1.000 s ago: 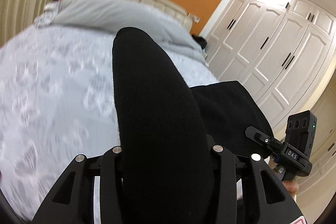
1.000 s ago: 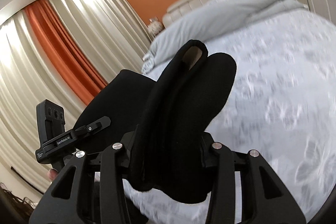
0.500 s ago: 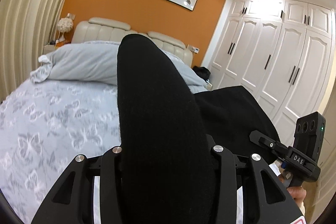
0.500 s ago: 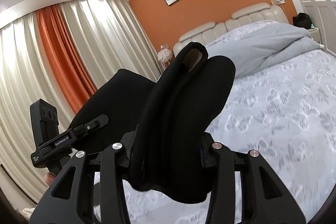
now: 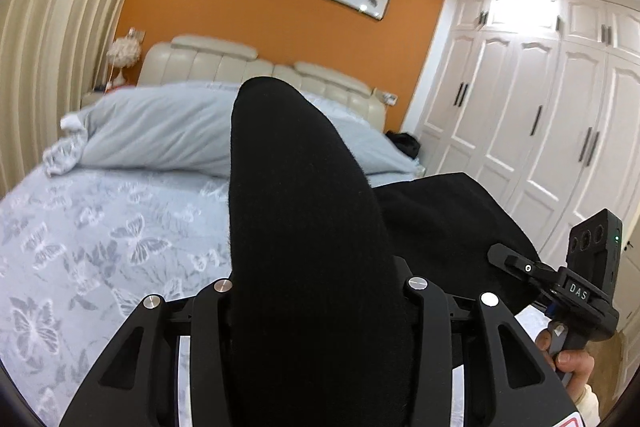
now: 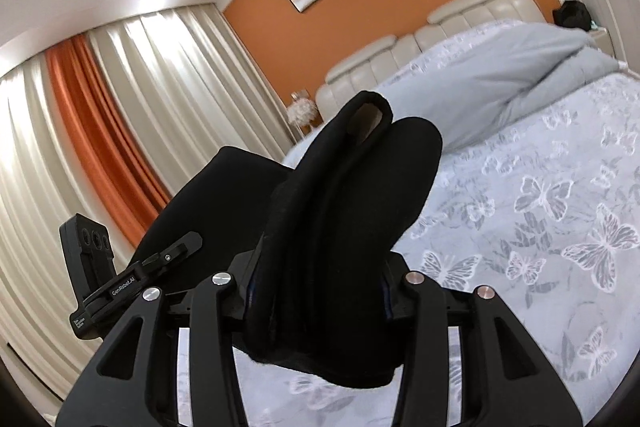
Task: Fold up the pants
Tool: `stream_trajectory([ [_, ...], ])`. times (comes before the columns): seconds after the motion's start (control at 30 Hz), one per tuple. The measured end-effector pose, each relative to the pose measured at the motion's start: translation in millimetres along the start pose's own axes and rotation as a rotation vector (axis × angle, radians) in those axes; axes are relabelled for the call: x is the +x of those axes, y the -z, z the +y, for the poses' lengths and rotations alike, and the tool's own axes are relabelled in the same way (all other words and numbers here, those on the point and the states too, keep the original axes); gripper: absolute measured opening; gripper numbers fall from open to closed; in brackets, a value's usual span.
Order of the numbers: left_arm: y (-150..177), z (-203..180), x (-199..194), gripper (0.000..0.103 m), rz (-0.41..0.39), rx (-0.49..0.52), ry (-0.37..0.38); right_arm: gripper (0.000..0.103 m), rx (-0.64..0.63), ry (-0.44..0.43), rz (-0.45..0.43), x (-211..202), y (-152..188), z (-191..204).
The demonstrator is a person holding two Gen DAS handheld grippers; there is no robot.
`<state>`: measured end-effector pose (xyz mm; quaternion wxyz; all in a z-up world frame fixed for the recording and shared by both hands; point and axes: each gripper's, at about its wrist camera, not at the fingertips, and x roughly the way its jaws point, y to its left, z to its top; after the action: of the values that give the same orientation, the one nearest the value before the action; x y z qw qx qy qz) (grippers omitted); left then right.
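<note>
The black pants (image 5: 304, 227) hang between my two grippers, held up above the bed. My left gripper (image 5: 316, 291) is shut on one bunched edge of the pants, which covers its fingers. My right gripper (image 6: 320, 279) is shut on the other edge of the pants (image 6: 352, 211), where a thick hem folds over. The stretched cloth runs from each gripper toward the other. The right gripper shows at the right of the left wrist view (image 5: 560, 279), and the left gripper at the left of the right wrist view (image 6: 132, 279).
A bed with a grey butterfly-print cover (image 5: 100, 247) lies below and ahead. A grey duvet (image 5: 160, 131) is heaped by the cream headboard (image 5: 208, 59). White wardrobe doors (image 5: 540, 131) stand at the right, curtains (image 6: 100, 131) at the left.
Both grippers have lifted and tilted up with the pants: the views now show more wall, headboard and ceiling and less bed. Both grips are unchanged.
</note>
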<state>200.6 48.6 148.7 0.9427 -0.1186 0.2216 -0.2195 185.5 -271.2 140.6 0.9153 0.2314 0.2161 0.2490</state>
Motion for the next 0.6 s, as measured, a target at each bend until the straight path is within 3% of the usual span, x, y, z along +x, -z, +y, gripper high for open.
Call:
stream_trajectory([
  [0.1,20.7,27.4,38.4,0.041,0.058,-0.054,-0.01,0.041,0.046,0.02,0.063,34.7,20.1,-37.1],
  [0.2,63.1,60.7,85.4,0.041,0.145,-0.097,-0.04,0.042,0.097,0.061,0.142,69.7,56.1,-78.7],
  [0.3,113.0,86.2,124.2,0.043,0.26,-0.135,-0.082,0.044,0.158,0.133,0.279,105.8,107.8,-125.4],
  [0.37,160.4,113.0,154.9,0.051,0.41,-0.202,-0.13,0.055,0.194,0.21,0.39,120.0,137.0,-151.2],
  [0.4,177.5,126.6,158.4,0.058,0.449,-0.25,-0.144,0.065,0.202,0.185,0.359,112.2,141.7,-155.6],
  [0.43,182.3,135.8,149.3,0.06,0.411,-0.304,-0.098,0.069,0.189,0.196,0.332,104.0,140.2,-153.2],
  [0.5,173.0,140.9,125.6,0.06,0.364,-0.31,-0.117,0.069,0.074,0.318,0.262,82.5,121.0,-130.6],
  [0.53,158.5,136.1,107.0,0.058,0.308,-0.27,-0.165,0.06,-0.001,0.347,0.21,73.2,108.0,-111.6],
  [0.6,121.3,117.8,74.6,0.064,0.151,-0.168,-0.178,0.047,-0.087,0.293,0.172,71.5,88.2,-75.6],
])
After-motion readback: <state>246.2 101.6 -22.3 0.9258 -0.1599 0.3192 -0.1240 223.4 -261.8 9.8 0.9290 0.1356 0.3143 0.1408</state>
